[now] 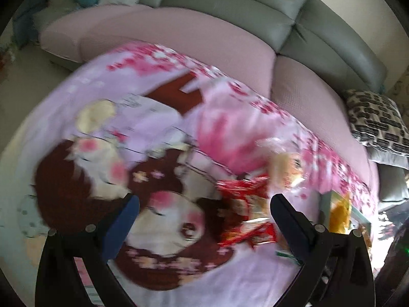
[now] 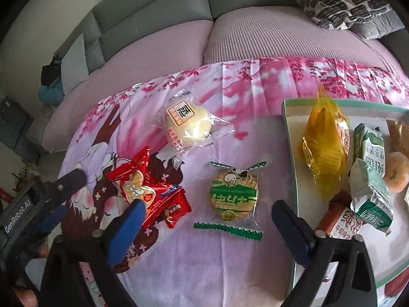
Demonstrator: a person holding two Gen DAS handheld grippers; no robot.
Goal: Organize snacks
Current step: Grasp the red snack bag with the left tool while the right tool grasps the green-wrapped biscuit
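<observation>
Currently, we judge the collecting step to be in hand: three wrapped snacks lie loose on the pink printed cloth with cartoon figures (image 2: 255,97), and several others are already in the pale tray with a green rim (image 2: 287,138) at the right of the right wrist view.

The right gripper (image 2: 205,215) has its blue-padded jaws spread wide and pinches nothing. Between them, at lower centre of the frame, lies the round biscuit in a clear wrapper with green zigzag ends (image 2: 234,194), apart from both pads. The left gripper (image 2: 66,192) enters at the lower left of that view; in its own blurred view it is likewise spread and empty (image 1: 204,204). It stands just beside the crumpled red foil packets (image 2: 150,192).

The pale round bun in clear film (image 2: 188,125) lies above centre, well apart from both tools.

The next move, in our judgement, calls for lowering the right jaws around the biscuit, closing lightly on the crinkly film, then carrying it right, over the tray rim.

Legible writing: "GenRobot.AI" on the left gripper body. Chinese characters appear on the bun label, the biscuit wrapper and the green-and-white cartons (image 2: 370,148). We cannot read them reliably.
</observation>
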